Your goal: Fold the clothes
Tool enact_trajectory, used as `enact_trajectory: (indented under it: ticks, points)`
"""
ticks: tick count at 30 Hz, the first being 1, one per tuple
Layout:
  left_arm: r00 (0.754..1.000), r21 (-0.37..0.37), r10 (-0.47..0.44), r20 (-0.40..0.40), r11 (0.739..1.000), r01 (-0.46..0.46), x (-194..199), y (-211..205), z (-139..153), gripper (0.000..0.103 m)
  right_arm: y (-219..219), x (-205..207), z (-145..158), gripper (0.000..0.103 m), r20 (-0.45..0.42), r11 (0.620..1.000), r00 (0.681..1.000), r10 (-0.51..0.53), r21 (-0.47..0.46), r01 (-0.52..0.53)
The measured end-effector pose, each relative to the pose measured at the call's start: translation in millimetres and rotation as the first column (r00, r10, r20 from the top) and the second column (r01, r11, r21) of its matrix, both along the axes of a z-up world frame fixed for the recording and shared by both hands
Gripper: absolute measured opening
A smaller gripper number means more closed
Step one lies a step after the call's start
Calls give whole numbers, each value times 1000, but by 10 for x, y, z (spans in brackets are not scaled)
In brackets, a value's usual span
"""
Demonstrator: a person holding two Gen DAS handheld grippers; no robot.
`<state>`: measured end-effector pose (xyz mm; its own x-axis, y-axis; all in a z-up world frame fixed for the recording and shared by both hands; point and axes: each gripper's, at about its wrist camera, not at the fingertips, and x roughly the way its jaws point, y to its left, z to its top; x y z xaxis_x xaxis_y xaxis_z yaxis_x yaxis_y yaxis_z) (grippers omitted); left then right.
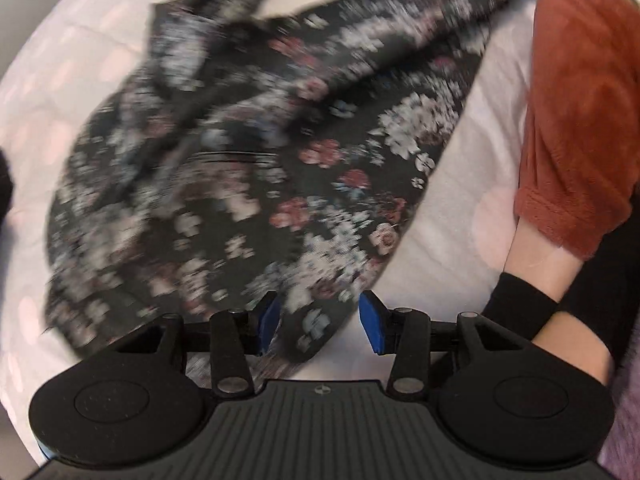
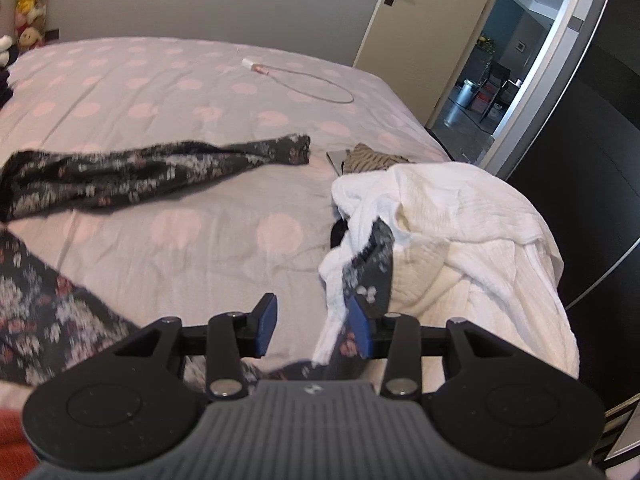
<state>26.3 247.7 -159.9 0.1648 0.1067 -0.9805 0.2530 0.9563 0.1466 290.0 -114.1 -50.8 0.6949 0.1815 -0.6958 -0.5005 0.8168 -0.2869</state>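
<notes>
Dark floral garment [image 1: 248, 152] spread on dotted bedspread [image 1: 60, 80] ahead of left gripper [image 1: 318, 320], jaws apart, hem between blue pads untouched. Right gripper [image 2: 312, 326] likewise parted, white clothes [image 2: 460, 240] just beyond its right finger.

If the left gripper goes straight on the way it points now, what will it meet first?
Most likely the dark floral garment spread on the bed: a corner of it already lies between the open jaws of the left gripper. Depth is unclear.
</notes>
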Motion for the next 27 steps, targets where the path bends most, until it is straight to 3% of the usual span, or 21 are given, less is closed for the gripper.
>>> enact_trajectory:
  ticks: [2, 7, 10, 11, 12, 15, 19, 27]
  points:
    - [1000, 7, -9, -15, 1000, 9, 65, -48, -157, 58, -84, -28, -53, 49, -11, 1000, 1000, 6, -14, -6]
    - [999, 62, -23, -42, 998, 26, 93, -146, -470, 55, -291, -83, -211, 52, -46, 999, 999, -4, -44, 2]
    - [1000, 84, -17, 17, 996, 16, 6, -149, -450, 35, -392, -94, -288, 54, -61, 999, 998, -22, -50, 19]
    - [999, 92, -7, 45, 996, 3, -26, -138, -411, 17, -411, -91, -314, 54, -65, 998, 998, -27, -51, 24]
    - [997, 104, 2, 78, 995, -10, -58, -127, -357, 10, -425, -85, -340, 54, -69, 998, 997, -34, -52, 30]
    - [981, 116, 53, 185, 990, -76, -146, -32, -129, 8, -425, -70, -400, 54, -73, 998, 997, -40, -54, 37]
    - [920, 62, 171, 352, 977, -205, -211, 274, 416, 7, -354, -104, -439, 52, -60, 998, 998, 13, -64, -17]
    - [746, -62, 367, 556, 913, -403, -150, 811, 1313, 6, -220, -321, -630, 49, 26, 949, 976, 216, -241, -204]
